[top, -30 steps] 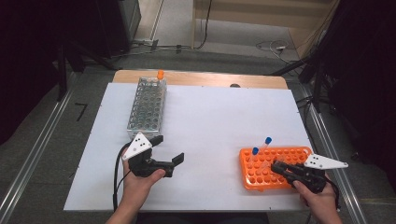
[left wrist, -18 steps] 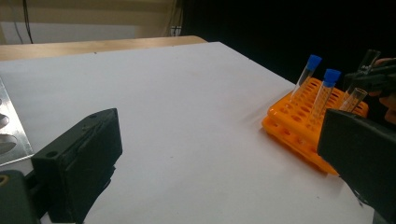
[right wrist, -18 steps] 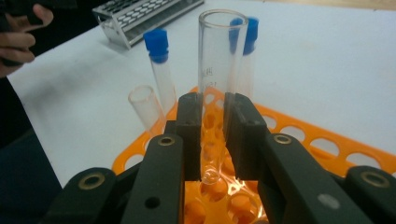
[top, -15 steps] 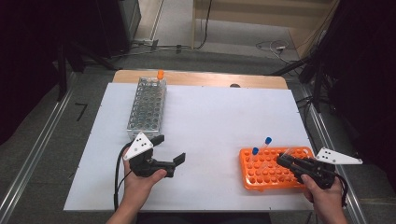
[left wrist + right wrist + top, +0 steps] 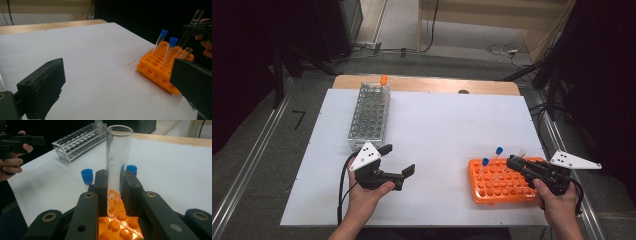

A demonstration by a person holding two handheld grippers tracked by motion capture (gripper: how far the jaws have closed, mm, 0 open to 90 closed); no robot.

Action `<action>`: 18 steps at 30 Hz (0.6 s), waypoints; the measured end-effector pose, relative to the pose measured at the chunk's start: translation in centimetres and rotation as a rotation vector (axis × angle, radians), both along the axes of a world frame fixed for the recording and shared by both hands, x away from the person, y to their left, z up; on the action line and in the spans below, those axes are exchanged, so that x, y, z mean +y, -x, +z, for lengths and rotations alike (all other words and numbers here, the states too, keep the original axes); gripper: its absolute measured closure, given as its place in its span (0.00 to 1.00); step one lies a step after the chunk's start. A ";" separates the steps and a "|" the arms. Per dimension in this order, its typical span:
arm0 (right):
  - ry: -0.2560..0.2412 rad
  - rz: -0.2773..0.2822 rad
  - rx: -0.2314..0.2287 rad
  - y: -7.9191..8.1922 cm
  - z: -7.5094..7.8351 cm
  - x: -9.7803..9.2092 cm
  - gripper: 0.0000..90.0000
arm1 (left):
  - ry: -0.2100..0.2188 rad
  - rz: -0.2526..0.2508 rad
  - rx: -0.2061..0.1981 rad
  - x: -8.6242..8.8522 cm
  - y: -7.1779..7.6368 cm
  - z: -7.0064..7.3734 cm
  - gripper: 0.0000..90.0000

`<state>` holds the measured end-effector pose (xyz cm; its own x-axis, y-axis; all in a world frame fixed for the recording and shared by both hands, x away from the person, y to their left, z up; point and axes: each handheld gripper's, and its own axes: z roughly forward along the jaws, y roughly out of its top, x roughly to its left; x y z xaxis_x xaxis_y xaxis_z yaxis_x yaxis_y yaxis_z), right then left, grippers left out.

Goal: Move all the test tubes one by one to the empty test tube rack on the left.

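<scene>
While the left gripper [image 5: 399, 170] idles jaws apart on bare table, the right gripper [image 5: 113, 187] clamps a glass tube [image 5: 117, 157] above the orange rack [image 5: 499, 192]

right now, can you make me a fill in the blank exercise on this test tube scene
1. The right tongs are shut on an uncapped clear ____.
2. The rack under those tongs is ____ in colour.
3. Two tubes standing in that rack wear ____ caps.
4. The left tongs are ____ and hold nothing.

Missing words: tube; orange; blue; open

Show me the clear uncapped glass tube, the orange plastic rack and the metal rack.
clear uncapped glass tube [image 5: 118, 157], right gripper view, its wall
orange plastic rack [image 5: 502, 187], high view, its holed top
metal rack [image 5: 368, 116], high view, its top grid
</scene>
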<state>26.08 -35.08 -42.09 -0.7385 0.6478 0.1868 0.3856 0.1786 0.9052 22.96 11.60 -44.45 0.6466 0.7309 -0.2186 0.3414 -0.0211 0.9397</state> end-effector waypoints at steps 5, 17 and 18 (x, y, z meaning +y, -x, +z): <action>0.005 0.026 -0.005 -0.3 0.5 1.1 0.82 | 0.006 -0.005 0.001 -0.1 0.0 0.0 0.01; 0.000 0.108 -0.027 0.7 1.4 4.1 0.82 | 0.004 -0.023 0.001 -0.6 0.0 0.2 0.01; -0.002 0.112 -0.024 0.8 1.3 4.4 0.82 | 0.004 -0.027 0.001 -0.7 0.0 0.3 0.00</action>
